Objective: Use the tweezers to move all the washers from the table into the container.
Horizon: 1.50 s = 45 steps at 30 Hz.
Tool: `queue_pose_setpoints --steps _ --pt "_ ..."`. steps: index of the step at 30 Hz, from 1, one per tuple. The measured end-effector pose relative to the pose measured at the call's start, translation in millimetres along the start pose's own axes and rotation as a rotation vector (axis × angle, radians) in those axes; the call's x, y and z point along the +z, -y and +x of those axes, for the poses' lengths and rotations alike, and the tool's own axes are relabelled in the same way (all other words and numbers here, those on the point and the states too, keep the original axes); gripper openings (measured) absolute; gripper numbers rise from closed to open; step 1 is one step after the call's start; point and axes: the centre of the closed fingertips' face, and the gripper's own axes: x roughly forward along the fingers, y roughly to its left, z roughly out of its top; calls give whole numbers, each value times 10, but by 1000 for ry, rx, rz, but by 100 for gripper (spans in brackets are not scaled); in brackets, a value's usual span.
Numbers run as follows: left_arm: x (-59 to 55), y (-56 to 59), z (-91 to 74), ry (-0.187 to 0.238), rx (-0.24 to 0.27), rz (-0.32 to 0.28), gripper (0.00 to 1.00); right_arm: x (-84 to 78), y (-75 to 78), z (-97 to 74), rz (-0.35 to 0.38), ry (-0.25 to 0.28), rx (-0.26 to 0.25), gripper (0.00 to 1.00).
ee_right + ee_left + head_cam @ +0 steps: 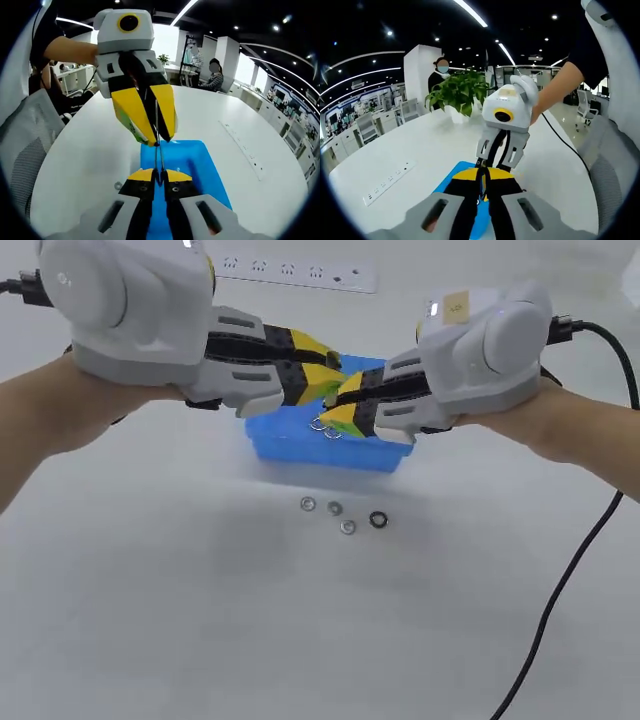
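White desk (200,620) carries a blue container (290,448), with four washers (335,508) lying loose on the desk just in front of it. We note the left gripper (333,373) and right gripper (330,412) meeting tip to tip above the container. Both are clenched on the thin tweezers (157,157) spanning between them.
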Motion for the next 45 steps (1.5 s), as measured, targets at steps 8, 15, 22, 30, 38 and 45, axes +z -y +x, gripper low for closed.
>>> queue_pose_setpoints --steps 8,15,22,30,38,45 --pt "63 43 -20 -1 -12 66 5 67 -2 -5 -12 11 -2 9" --pt "124 54 -16 -7 -2 94 5 124 3 -23 -38 6 -23 11" --pt "198 19 -69 3 16 101 5 215 17 -68 -28 12 -39 12" --pt "373 4 -167 15 62 114 5 316 22 -143 -16 29 -59 20" --pt "509 102 -244 20 77 128 5 277 -70 -267 -7 1 -89 30" --pt "614 252 -364 46 107 117 5 258 -117 -458 31 1 -168 35"
